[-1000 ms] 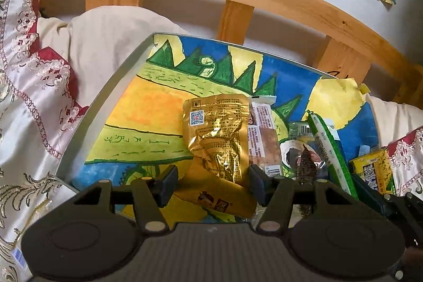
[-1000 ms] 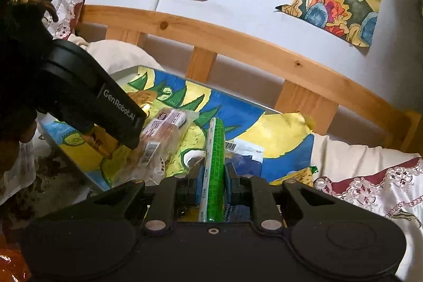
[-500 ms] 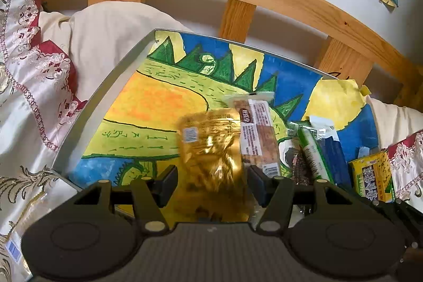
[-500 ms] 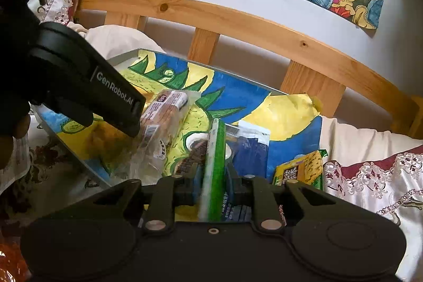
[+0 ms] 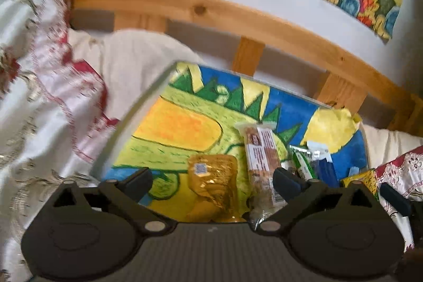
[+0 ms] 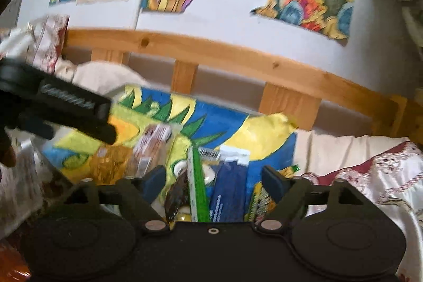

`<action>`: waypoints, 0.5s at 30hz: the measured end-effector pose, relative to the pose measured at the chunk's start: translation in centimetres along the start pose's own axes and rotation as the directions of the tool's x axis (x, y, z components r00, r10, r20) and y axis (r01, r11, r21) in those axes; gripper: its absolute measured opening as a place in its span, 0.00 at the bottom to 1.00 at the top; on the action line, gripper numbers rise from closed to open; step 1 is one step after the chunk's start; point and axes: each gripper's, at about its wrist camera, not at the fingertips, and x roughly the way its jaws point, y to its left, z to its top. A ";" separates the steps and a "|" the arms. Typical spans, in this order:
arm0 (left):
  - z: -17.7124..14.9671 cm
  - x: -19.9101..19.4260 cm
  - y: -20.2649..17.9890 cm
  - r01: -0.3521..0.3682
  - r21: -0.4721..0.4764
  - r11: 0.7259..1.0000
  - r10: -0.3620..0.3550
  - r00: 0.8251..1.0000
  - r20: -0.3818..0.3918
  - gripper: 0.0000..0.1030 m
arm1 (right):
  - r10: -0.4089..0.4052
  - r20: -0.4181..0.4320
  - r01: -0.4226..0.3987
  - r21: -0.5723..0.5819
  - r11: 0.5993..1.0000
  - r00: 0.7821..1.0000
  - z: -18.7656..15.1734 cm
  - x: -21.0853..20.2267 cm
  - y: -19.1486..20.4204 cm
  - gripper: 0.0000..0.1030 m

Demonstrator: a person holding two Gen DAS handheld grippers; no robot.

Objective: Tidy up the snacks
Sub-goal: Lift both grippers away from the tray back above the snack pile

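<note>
Now both grippers stand wide open and hold nothing — a second ago the right gripper point(image 6: 212, 180) was clamped on the green stick pack point(image 6: 197, 189) and the left gripper point(image 5: 212, 181) bracketed the gold pouch point(image 5: 214, 183). Released, the gold pouch lies flat on the painted board point(image 5: 179, 126) near its front edge, just beside the brown snack bar point(image 5: 261, 160). The green stick pack rests among the blue packet point(image 6: 230, 189) and other wrappers toward the board's right front corner.
</note>
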 end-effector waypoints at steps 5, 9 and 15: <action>-0.3 -3.5 0.8 -0.013 0.017 1.000 0.012 0.998 0.068 0.99 | -0.043 0.082 0.040 0.037 0.999 0.996 0.9 -3.2 -0.6 0.96; -0.7 -6.5 1.9 -0.011 0.004 1.000 0.010 0.995 0.100 0.99 | -0.061 0.127 0.054 0.060 0.997 0.990 1.5 -6.2 -0.8 0.99; -1.5 -11.0 3.7 -0.014 -0.012 1.000 0.015 0.991 0.137 0.99 | -0.065 0.158 0.055 0.067 0.996 0.985 2.1 -10.3 -0.1 0.99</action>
